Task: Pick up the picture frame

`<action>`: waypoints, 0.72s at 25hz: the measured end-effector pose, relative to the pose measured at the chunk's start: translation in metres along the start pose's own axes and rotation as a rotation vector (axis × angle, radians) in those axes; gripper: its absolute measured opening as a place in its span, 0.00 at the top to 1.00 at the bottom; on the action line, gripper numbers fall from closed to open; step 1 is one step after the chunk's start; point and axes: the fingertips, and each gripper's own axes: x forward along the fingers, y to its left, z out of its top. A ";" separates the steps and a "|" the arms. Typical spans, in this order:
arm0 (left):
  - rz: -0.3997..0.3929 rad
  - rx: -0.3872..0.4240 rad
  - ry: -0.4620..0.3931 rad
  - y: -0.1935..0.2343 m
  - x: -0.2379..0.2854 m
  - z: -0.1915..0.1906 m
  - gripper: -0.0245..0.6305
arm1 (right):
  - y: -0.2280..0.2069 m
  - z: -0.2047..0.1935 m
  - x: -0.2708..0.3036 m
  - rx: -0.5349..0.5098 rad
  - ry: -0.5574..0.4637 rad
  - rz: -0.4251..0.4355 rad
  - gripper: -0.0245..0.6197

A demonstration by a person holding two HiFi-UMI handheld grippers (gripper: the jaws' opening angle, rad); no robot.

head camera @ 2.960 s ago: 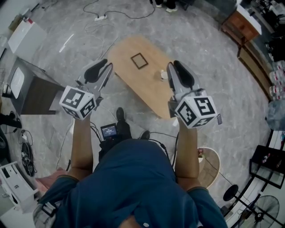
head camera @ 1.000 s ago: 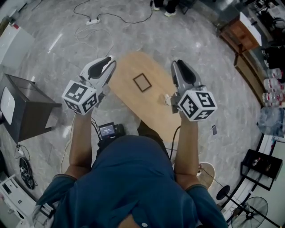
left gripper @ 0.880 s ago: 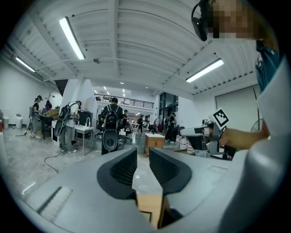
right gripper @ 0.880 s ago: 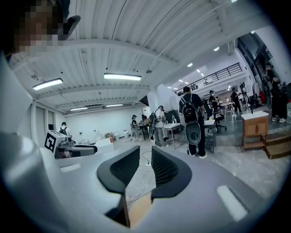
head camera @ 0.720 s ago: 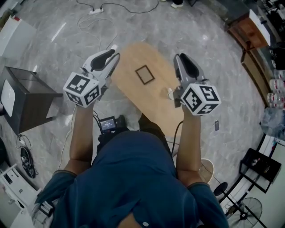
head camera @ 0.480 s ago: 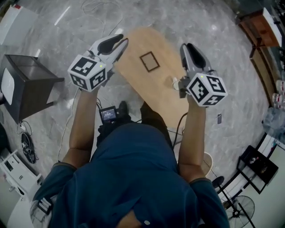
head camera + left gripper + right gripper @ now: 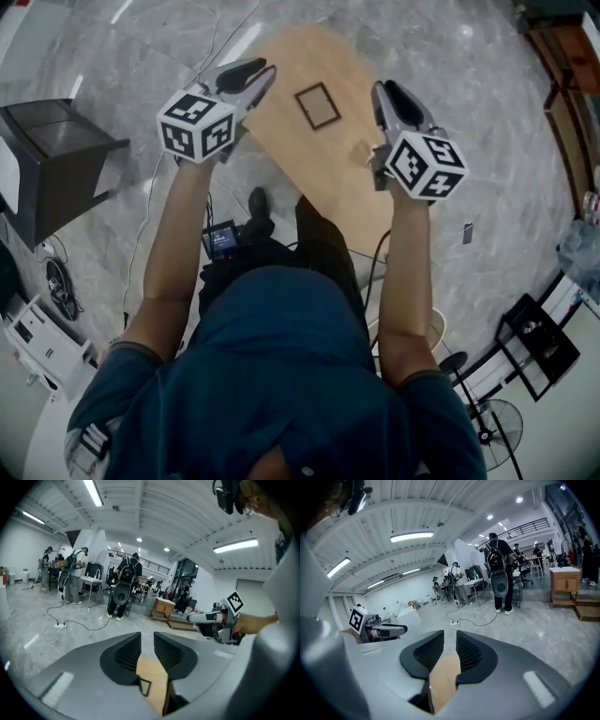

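The picture frame [image 7: 318, 105], a small dark rectangle, lies flat on the oval light-wood table [image 7: 352, 187]. My left gripper [image 7: 262, 70] hovers over the table's left edge, left of the frame and apart from it. My right gripper [image 7: 382, 90] is held above the table on the frame's right. Both sets of jaws stand close together with nothing between them. In the left gripper view the frame [image 7: 144, 686] shows low between the jaws of the left gripper [image 7: 147, 637], on the table [image 7: 158, 677]. The right gripper view shows only the table [image 7: 443, 681] below the right gripper [image 7: 450, 637].
A dark cabinet [image 7: 47, 155] stands on the marble floor at the left. Cables [image 7: 211, 52] run across the floor beyond the table. A wooden bench [image 7: 567, 56] stands at the far right, and a black rack [image 7: 530, 342] at the lower right. People [image 7: 123, 590] stand far off.
The person has walked up to the table, so it now lies right under both raised grippers. Both grippers moved forward to either side of the frame; their jaws stay the same.
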 end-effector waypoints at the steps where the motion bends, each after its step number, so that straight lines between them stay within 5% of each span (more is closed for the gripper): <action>1: 0.002 -0.014 0.016 0.005 0.008 -0.010 0.84 | -0.006 -0.008 0.007 0.006 0.015 -0.001 0.86; 18: 0.007 -0.231 0.290 0.058 0.134 -0.199 0.83 | -0.108 -0.159 0.122 0.110 0.241 0.006 0.86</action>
